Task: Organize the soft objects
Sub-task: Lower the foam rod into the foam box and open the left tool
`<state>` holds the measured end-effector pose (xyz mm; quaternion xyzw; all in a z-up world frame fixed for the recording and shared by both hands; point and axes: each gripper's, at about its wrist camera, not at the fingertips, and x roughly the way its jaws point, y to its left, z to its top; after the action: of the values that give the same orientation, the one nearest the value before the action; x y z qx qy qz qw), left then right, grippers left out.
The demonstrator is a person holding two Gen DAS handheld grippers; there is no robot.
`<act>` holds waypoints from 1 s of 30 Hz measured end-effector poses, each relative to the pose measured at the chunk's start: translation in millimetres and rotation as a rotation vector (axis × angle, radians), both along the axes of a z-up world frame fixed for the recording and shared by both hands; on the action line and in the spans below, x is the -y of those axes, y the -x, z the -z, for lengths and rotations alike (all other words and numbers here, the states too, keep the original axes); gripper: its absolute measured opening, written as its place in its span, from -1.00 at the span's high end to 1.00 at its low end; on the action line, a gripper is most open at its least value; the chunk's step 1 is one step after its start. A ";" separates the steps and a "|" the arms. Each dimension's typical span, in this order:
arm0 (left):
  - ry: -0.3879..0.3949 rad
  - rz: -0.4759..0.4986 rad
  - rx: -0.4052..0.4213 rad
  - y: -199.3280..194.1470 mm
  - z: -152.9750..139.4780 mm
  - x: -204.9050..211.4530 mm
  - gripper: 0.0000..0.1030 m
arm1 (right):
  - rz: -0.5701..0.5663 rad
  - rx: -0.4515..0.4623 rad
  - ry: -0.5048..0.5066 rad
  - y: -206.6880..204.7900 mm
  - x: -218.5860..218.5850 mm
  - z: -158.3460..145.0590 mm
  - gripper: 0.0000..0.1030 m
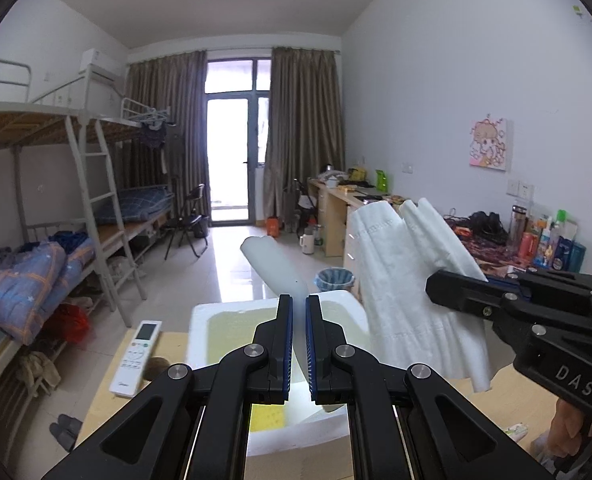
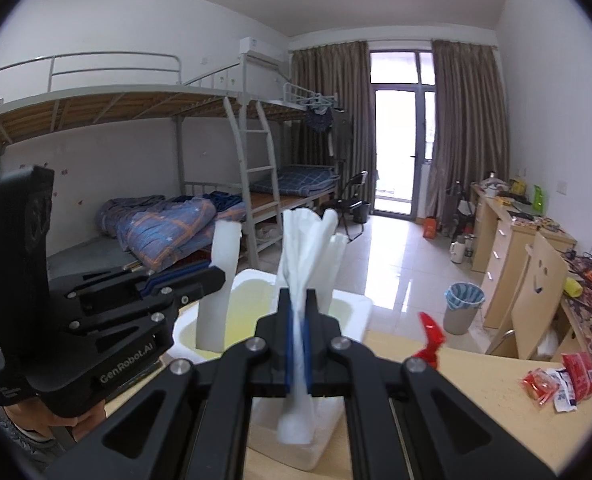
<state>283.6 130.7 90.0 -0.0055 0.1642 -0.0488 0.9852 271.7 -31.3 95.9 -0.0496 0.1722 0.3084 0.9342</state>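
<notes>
My left gripper (image 1: 299, 300) is shut on a smooth white foam strip (image 1: 270, 258) that rises up and to the left out of its jaws. Below it is a white foam box (image 1: 200, 320) with a yellowish inside. My right gripper (image 1: 454, 286) reaches in from the right, shut on a folded white tissue sheet (image 1: 396, 272) that hangs over the box's right side. In the right wrist view, the right gripper (image 2: 298, 296) pinches that tissue sheet (image 2: 310, 240) upright. The left gripper (image 2: 216, 278) holds the foam strip (image 2: 218, 304) over the foam box (image 2: 360, 312).
A white remote control (image 1: 138, 356) lies on the wooden table (image 2: 476, 384) left of the box. A red spray trigger (image 2: 430, 338) and red snack packets (image 2: 556, 384) sit to the right. A bin (image 2: 462, 308) stands on the floor, with bunk beds (image 2: 168, 220) to the left.
</notes>
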 end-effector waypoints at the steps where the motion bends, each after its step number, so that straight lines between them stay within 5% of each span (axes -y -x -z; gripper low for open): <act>1: -0.002 0.006 0.000 -0.9 0.6 3.4 0.88 | 0.009 0.000 -0.003 0.6 3.0 -0.5 0.88; 27: 0.028 -0.001 -0.116 -40.6 19.5 1.1 0.85 | 0.037 -0.019 -0.016 -9.7 4.8 -3.7 0.88; 30: 0.025 -0.010 -0.115 -41.6 19.0 -0.7 0.73 | 0.038 -0.017 -0.014 -10.1 6.3 -3.3 0.88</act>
<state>325.1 131.3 71.1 -0.0215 0.2200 -0.0456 0.9742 281.7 -37.5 99.2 -0.0372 0.1787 0.2924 0.9387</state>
